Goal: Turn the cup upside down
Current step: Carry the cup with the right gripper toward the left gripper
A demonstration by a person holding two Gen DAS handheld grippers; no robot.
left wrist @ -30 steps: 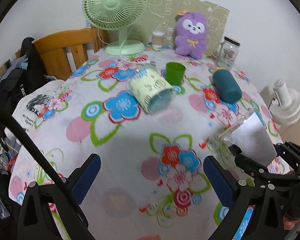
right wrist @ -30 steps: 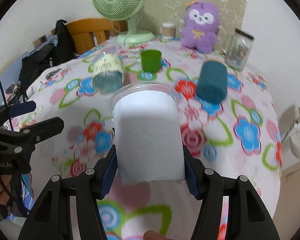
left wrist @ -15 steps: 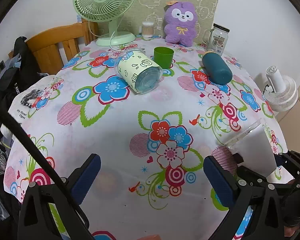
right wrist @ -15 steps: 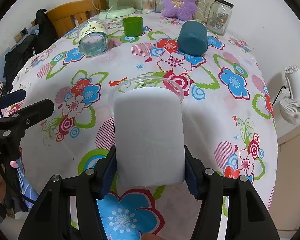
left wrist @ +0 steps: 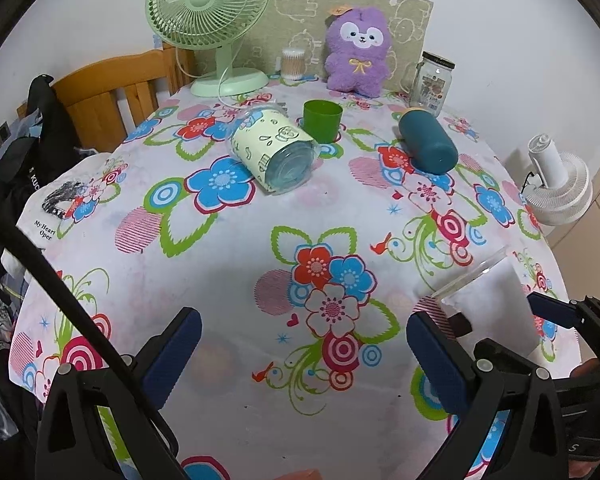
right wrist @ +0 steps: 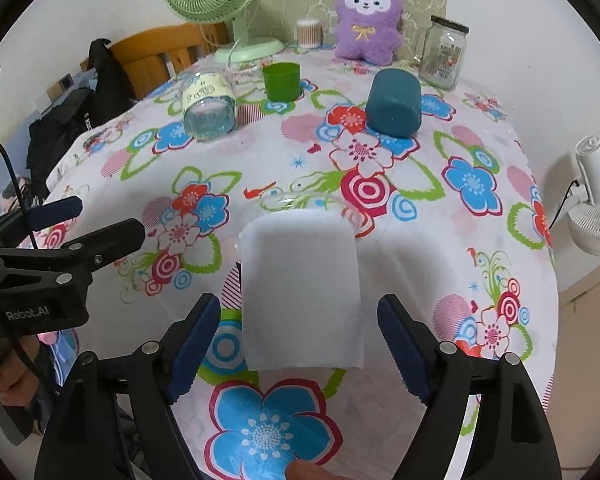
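Observation:
A clear plastic cup with a white label (right wrist: 300,292) lies on its side on the flowered tablecloth (right wrist: 420,240), mouth pointing away from me. My right gripper (right wrist: 300,344) is open, its blue pads on either side of the cup with a gap on each side. The cup also shows in the left wrist view (left wrist: 488,304) at the right, between the right gripper's fingers. My left gripper (left wrist: 300,356) is open and empty above the near part of the table.
Further back lie a pale yellow labelled jar (left wrist: 274,152) and a teal tumbler (left wrist: 428,142) on their sides, with a green cup (left wrist: 322,120) upright between them. A green fan (left wrist: 208,20), purple plush (left wrist: 358,54) and glass jar (left wrist: 432,84) stand at the back. A wooden chair (left wrist: 108,100) is left.
My right gripper has opened and let go of the cup, which now lies on the table. Both grippers have pulled back toward the near edge.

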